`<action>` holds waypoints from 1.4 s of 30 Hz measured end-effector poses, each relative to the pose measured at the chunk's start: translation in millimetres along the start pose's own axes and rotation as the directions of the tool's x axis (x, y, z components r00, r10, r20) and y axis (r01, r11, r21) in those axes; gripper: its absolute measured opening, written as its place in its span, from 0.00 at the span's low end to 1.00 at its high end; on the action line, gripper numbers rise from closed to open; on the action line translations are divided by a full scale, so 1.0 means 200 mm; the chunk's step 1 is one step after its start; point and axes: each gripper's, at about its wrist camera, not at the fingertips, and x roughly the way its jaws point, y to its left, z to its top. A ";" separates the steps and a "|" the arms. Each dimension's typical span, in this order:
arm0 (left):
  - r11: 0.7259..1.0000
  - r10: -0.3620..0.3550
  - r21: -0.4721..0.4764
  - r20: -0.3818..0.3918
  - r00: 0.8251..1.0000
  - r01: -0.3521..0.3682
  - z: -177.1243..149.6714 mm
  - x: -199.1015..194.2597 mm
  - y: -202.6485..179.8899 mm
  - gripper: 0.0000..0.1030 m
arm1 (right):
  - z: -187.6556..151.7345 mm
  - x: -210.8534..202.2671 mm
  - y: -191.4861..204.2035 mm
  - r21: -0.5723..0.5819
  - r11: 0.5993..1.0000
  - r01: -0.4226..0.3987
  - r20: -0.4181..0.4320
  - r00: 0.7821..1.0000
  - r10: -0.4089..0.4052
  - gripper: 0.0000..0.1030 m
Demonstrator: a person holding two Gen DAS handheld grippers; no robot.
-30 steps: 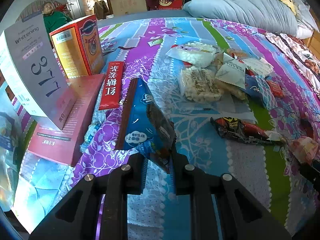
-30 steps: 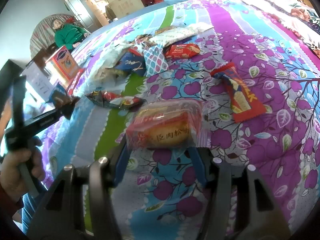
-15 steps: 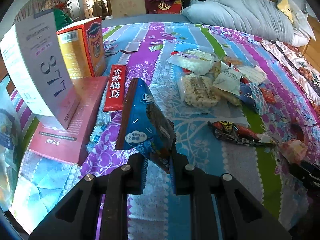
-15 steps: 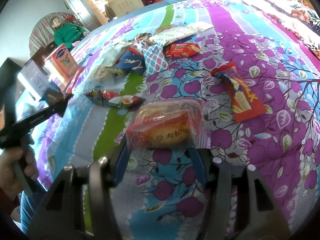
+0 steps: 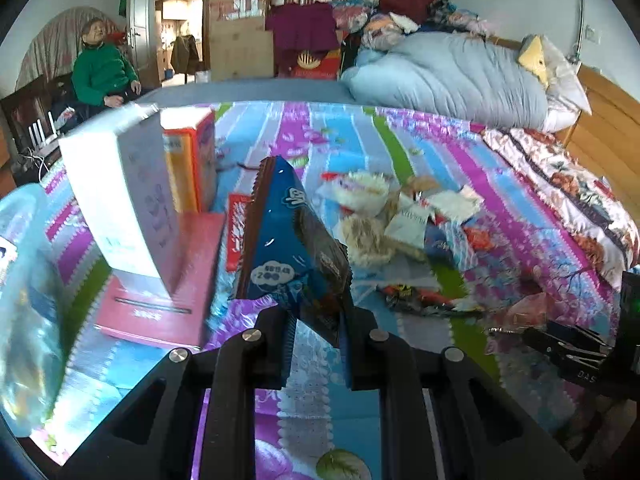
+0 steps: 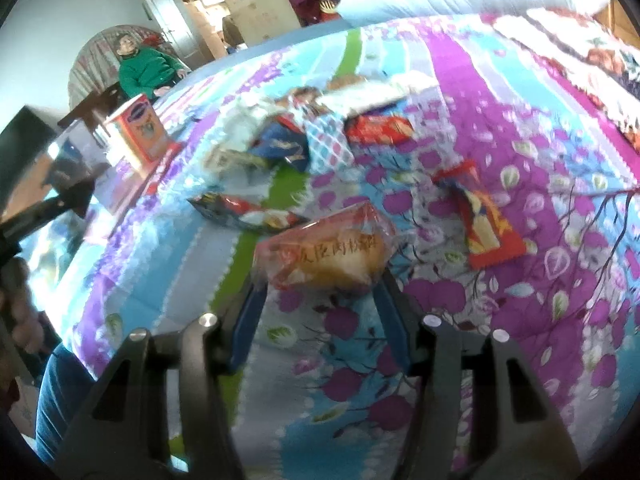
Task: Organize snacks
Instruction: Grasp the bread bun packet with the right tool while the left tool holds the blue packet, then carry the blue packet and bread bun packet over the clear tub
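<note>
My left gripper (image 5: 318, 338) is shut on a blue cookie packet (image 5: 286, 248) and holds it above the bedspread. My right gripper (image 6: 320, 300) is shut on a red-wrapped bun packet (image 6: 326, 254), lifted off the bed. The right gripper also shows at the right edge of the left wrist view (image 5: 568, 346), with the bun packet (image 5: 524, 314). A pile of loose snack packets (image 5: 396, 216) lies mid-bed; it also shows in the right wrist view (image 6: 304, 136). A dark snack packet (image 6: 244, 214) and a red wafer bar (image 6: 480, 220) lie near the bun.
A white box (image 5: 120, 196), an orange box (image 5: 192, 160), a flat pink box (image 5: 160, 292) and a red tea box (image 5: 236, 232) stand at the left. A folded grey duvet (image 5: 448, 76) lies at the bed's far end. A person in green (image 5: 102, 72) sits beyond the bed.
Both grippers have tilted upward with their packets still held, so more of the room shows. The left gripper has moved closer to the boxes. The bun packet has risen.
</note>
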 end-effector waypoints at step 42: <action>0.987 -0.017 -0.159 -0.016 1.000 0.014 -0.10 -0.23 0.27 0.18 | -0.06 0.29 0.28 -0.390 0.918 -0.076 -0.298 0.953 -0.047 0.56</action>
